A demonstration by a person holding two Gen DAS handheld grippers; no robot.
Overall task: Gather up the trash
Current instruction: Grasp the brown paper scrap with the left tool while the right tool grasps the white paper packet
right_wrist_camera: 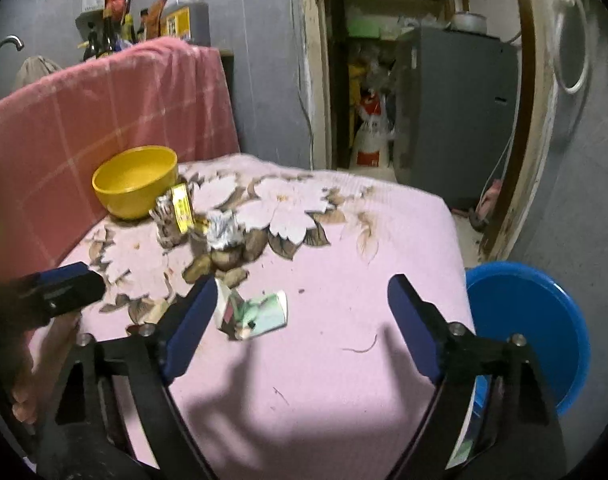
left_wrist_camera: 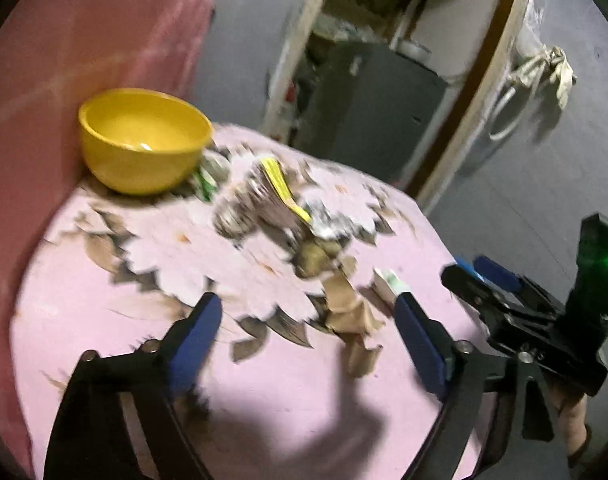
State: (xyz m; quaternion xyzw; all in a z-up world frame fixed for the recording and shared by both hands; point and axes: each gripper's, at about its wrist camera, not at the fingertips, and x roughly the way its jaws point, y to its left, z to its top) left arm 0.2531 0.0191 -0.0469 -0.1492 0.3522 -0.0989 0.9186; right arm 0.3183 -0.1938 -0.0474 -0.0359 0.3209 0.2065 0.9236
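Although both grippers hover over the pink-covered bench (right_wrist_camera: pixel 344 360), nothing looks collected yet: the yellow bowl (right_wrist_camera: pixel 136 180) appears empty. The left gripper (left_wrist_camera: pixel 308 320) stands wide open and holds nothing, and the right gripper (right_wrist_camera: pixel 304 312) is likewise spread and empty. Trash lies scattered in front of the bowl: a yellow-and-grey wrapper (right_wrist_camera: pixel 176 216) just beside it, a crumpled foil piece (right_wrist_camera: pixel 222 232) a little farther out, and a green-white wrapper (right_wrist_camera: pixel 256 312) farthest from the bowl, between the right gripper's fingers. Away from the bowl, the cloth is bare up to the bench edge, where a blue basin (right_wrist_camera: pixel 528 328) sits below.
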